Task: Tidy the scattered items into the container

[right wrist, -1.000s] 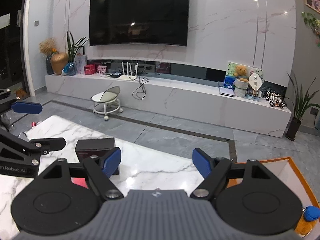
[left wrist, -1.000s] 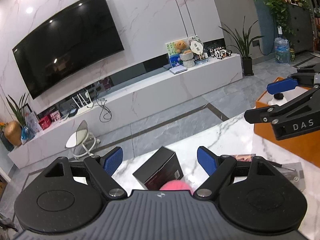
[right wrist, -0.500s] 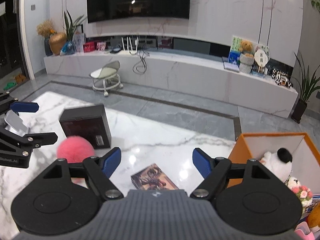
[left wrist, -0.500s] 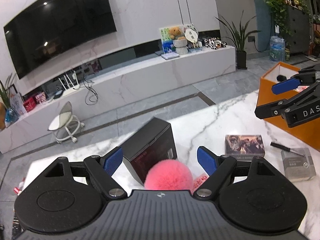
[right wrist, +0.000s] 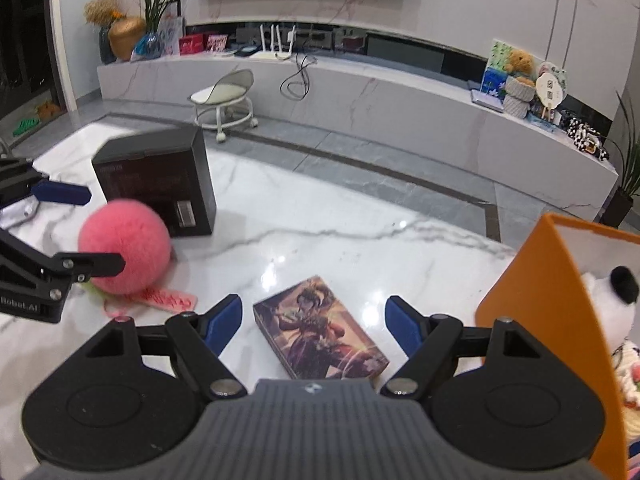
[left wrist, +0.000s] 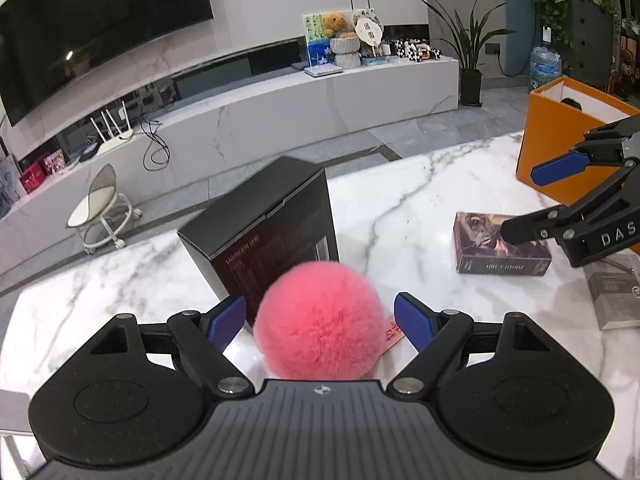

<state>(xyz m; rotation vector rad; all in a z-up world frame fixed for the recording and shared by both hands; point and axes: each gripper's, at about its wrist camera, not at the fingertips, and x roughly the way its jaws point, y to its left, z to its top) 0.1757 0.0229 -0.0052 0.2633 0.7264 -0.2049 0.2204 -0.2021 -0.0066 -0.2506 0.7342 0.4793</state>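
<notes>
Left wrist view: the left claw (left wrist: 320,320) is spread wide, its blue pads on either side of a fluffy pink pompom (left wrist: 320,326) that sits on the marble bench (left wrist: 400,208); neither pad touches the fur. A pink tag (left wrist: 392,332) peeks out at the pompom's right side. Just behind the pompom stands a black box (left wrist: 264,224), near the bench's far edge. To the right a picture-printed card box (left wrist: 502,250) lies flat, with the right claw (left wrist: 528,200) hanging over it, jaws apart. A grey packet (left wrist: 616,300) lies toward the right edge. The orange container (left wrist: 560,140) stands at the far right corner of the bench.

Right wrist view: the right claw (right wrist: 314,326) is spread, empty, with the card box (right wrist: 320,330) lying flat on the bench (right wrist: 320,248) between its blue pads, which do not touch it. The orange container (right wrist: 532,288) stands at the right, open at the top, with a white plush toy (right wrist: 612,300) inside. At the left the left claw (right wrist: 96,228) brackets the pompom (right wrist: 124,246), its tag (right wrist: 164,300) lying on the marble in front. The black box (right wrist: 156,184) stands upright just behind the pompom.
</notes>
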